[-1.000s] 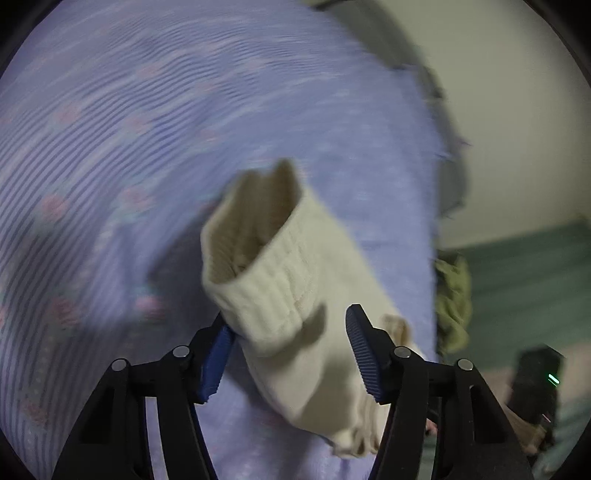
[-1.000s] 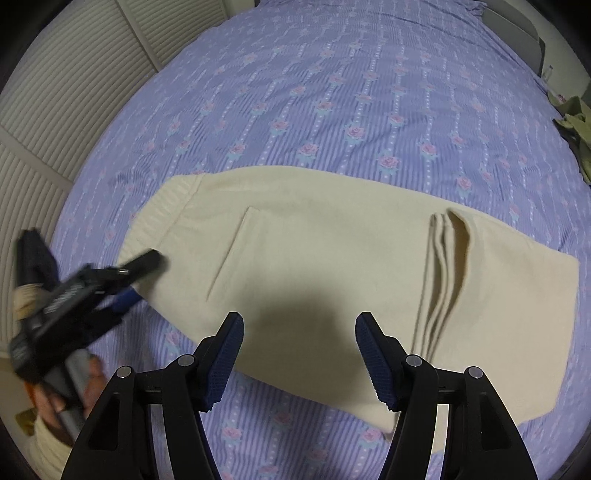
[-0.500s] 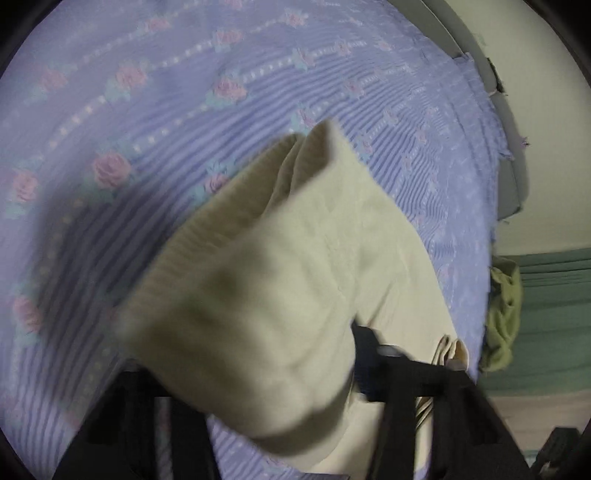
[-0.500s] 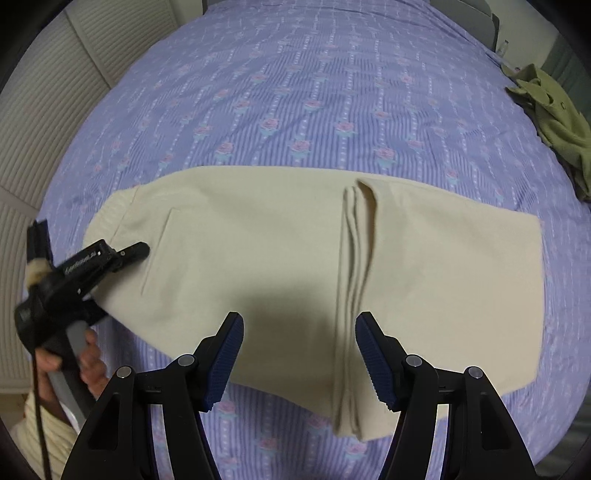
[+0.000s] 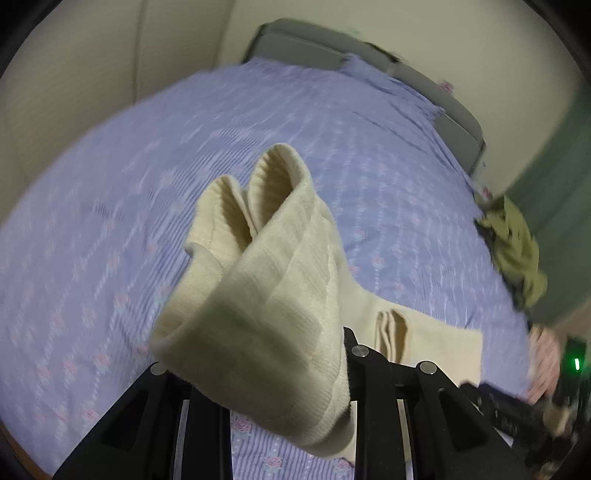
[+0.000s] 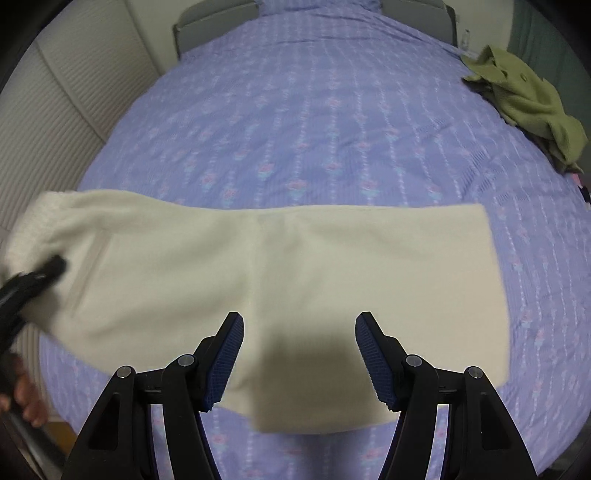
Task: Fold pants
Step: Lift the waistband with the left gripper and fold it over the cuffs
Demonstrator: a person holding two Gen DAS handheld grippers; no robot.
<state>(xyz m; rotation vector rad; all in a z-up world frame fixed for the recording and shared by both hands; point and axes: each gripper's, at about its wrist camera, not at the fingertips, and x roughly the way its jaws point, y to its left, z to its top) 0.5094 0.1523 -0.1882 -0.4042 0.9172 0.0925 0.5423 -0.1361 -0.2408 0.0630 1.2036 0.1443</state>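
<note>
Cream knit pants (image 6: pixel 295 280) lie folded lengthwise across the purple flowered bed. My left gripper (image 5: pixel 266 373) is shut on the ribbed waistband end (image 5: pixel 266 295) and holds it lifted off the bed; the cloth hides its fingertips. In the right wrist view the left gripper (image 6: pixel 33 277) shows at the pants' left end. My right gripper (image 6: pixel 299 358) is open and empty, hovering over the near edge of the pants at their middle. The folded cuffs (image 5: pixel 391 328) rest on the pants further right.
An olive green garment (image 6: pixel 532 103) lies crumpled at the bed's far right edge. A grey headboard (image 6: pixel 218 22) stands at the far end. A ribbed white wall (image 6: pixel 40 122) runs along the bed's left side.
My left gripper closed on the waistband end and raised it, tilting its view up toward the headboard. My right gripper shifted right along the pants and stayed open.
</note>
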